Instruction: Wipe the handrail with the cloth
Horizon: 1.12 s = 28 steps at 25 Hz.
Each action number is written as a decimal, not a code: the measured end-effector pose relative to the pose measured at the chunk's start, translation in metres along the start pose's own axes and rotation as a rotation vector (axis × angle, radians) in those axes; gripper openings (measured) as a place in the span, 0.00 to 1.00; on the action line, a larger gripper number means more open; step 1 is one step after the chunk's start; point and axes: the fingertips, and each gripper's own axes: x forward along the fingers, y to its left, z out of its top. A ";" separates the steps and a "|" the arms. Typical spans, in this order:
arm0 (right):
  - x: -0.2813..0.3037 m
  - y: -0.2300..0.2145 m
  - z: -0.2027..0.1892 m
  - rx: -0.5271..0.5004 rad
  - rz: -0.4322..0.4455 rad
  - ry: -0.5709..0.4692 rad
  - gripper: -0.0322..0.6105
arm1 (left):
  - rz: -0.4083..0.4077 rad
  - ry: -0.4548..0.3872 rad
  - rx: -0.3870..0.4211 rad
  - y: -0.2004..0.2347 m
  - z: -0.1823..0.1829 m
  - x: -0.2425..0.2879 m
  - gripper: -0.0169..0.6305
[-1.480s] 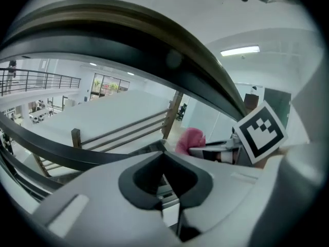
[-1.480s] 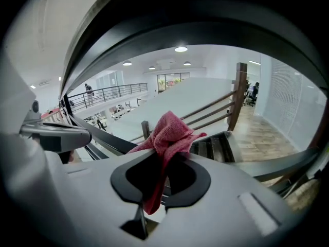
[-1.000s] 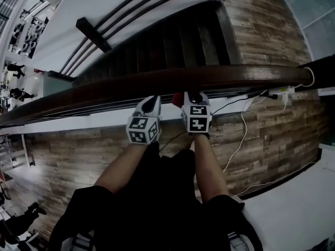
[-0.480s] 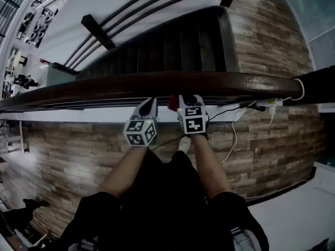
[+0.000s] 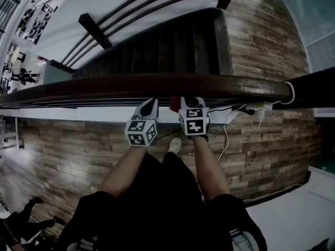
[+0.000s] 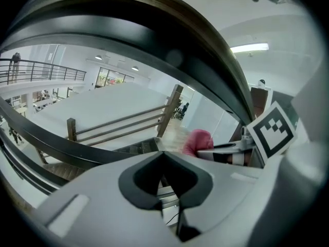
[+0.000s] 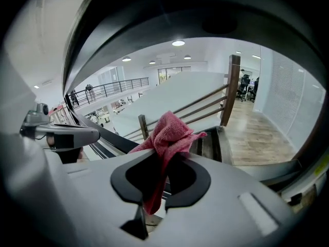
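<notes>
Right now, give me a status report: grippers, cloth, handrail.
Left gripper shut, empty. Right gripper shut on pink cloth, at the near edge of the handrail; contact unclear. White cable at the rail's right end, clear of both.

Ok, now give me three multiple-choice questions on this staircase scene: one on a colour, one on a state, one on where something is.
1. What colour is the long wooden handrail?
A) white B) dark brown C) yellow
2. How do the left gripper's jaws stand?
A) wide apart B) together, on nothing C) shut on the handrail
3. Where is the pink terry cloth?
A) in the right gripper's jaws B) in the left gripper's jaws C) draped over the handrail

Answers: 1 B, the head view shows it glossy dark brown; 2 B, its pads meet with nothing between them; 3 A, the cloth sticks up from between those jaws.
</notes>
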 end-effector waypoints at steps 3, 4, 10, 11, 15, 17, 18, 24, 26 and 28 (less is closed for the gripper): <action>-0.007 -0.018 -0.004 0.016 -0.030 0.001 0.11 | -0.019 0.006 0.009 -0.014 -0.001 0.005 0.03; -0.009 -0.023 -0.005 0.022 -0.038 0.003 0.11 | -0.026 0.008 0.014 -0.018 -0.001 0.007 0.03; -0.020 -0.059 -0.011 0.046 -0.095 0.007 0.11 | -0.068 0.022 0.045 -0.041 -0.002 0.020 0.03; -0.022 -0.066 -0.013 0.053 -0.106 0.008 0.11 | -0.077 0.027 0.050 -0.045 -0.002 0.022 0.03; -0.028 -0.092 -0.018 0.086 -0.131 0.008 0.11 | -0.138 0.056 0.114 -0.067 -0.005 0.031 0.03; -0.032 -0.102 -0.019 0.100 -0.139 0.009 0.11 | -0.168 0.063 0.136 -0.080 -0.005 0.037 0.03; -0.033 -0.107 -0.020 0.101 -0.147 0.010 0.11 | -0.178 0.065 0.138 -0.086 -0.005 0.040 0.03; -0.042 -0.131 -0.029 0.101 -0.180 0.016 0.11 | -0.208 0.087 0.134 -0.112 -0.012 0.054 0.03; -0.047 -0.142 -0.031 0.109 -0.194 0.017 0.11 | -0.221 0.097 0.136 -0.120 -0.016 0.057 0.03; -0.052 -0.152 -0.031 0.117 -0.208 0.014 0.11 | -0.236 0.107 0.149 -0.128 -0.018 0.061 0.03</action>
